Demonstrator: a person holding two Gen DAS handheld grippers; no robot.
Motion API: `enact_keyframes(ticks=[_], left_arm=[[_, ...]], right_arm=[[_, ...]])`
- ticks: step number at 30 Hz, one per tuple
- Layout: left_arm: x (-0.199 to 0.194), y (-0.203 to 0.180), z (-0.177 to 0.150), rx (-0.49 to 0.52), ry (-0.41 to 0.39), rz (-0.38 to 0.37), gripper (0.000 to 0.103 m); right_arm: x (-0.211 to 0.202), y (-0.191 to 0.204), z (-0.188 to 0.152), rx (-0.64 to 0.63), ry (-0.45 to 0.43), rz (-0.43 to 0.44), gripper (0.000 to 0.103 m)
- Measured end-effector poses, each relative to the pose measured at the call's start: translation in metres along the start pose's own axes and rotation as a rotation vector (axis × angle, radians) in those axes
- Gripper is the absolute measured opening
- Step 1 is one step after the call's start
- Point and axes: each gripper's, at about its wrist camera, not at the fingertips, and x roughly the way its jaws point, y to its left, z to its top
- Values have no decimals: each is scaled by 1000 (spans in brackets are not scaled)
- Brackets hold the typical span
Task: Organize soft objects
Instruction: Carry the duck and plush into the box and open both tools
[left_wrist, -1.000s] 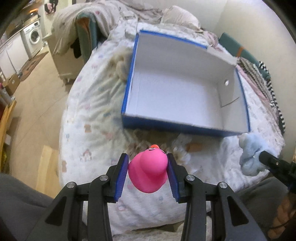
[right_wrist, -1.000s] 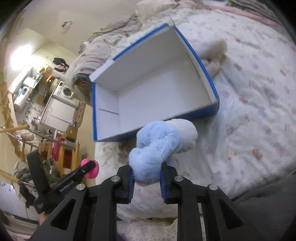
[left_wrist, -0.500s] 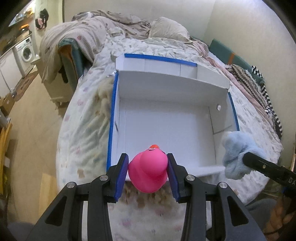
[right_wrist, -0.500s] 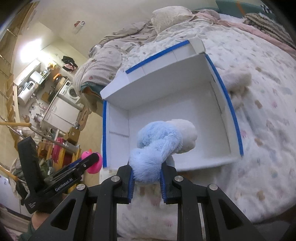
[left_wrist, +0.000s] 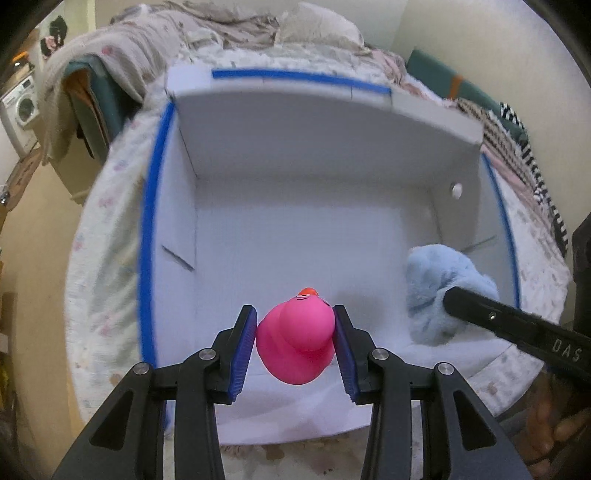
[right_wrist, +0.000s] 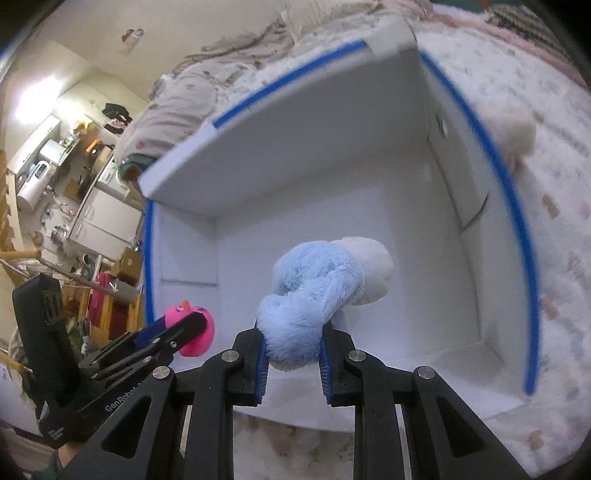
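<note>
My left gripper (left_wrist: 295, 332) is shut on a pink rubber duck (left_wrist: 295, 341) with an orange beak, held over the near left part of the white box (left_wrist: 295, 166) with blue-taped rims. In the right wrist view the duck (right_wrist: 192, 332) shows at lower left in that gripper (right_wrist: 184, 330). My right gripper (right_wrist: 291, 350) is shut on a pale blue and white plush toy (right_wrist: 317, 291), held above the box (right_wrist: 332, 147) floor. From the left wrist view the plush (left_wrist: 439, 291) hangs at the box's right side.
The box rests on a bed with a patterned white cover (left_wrist: 103, 236). A cream plush toy (right_wrist: 517, 138) lies on the cover outside the box's right wall. Crumpled bedding and pillows (left_wrist: 236, 26) lie beyond the box. A washing machine (left_wrist: 18, 110) stands at far left.
Both grippers have moved forward and down, from the bed in front of the box to over its inside. The duck and the plush stayed gripped.
</note>
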Motion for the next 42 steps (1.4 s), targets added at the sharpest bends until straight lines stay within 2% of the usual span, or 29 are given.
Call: enact_keyframes(ticks=[4,7,13,20,25,29,31,32,33,35,39,42], left_arm=[[25,0,-8,-3,32,2,38],[34,-4,-10,4,38,8,38],[44,-13,-8,21,46,20,38],[57,-16,-5,8,66,9,38],[63,-21,-6,14,74,6,38],[65,-23,-5,17,74,6,38],[65,-22,-5,14,74,9,38],[65,-21,-6,12,74,10,38],[65,-21,-6,9,74,11,38],[66,-22,-6,6,79,12,39],[65,-23,-6,1,77,8,55],[62,-22,-5,-3,61,19,57]], right_arm=[[26,-11,-12,29,70,-19,25],[32,-6,-12,-4,75,-39,25],[43,-9,-11,16,101,-62,25],[46,-11,-5,46,107,-44,26],[45,-12,-5,52,110,-33,30],[44,-16,-4,64,107,-26,36],[43,-17,-4,68,104,-25,49],[42,-17,-4,71,98,-21,60],[40,-16,-3,71,92,-18,63],[39,-15,-3,72,90,-27,67],[41,-17,-2,93,99,-31,69],[41,-15,-1,95,96,-37,71]])
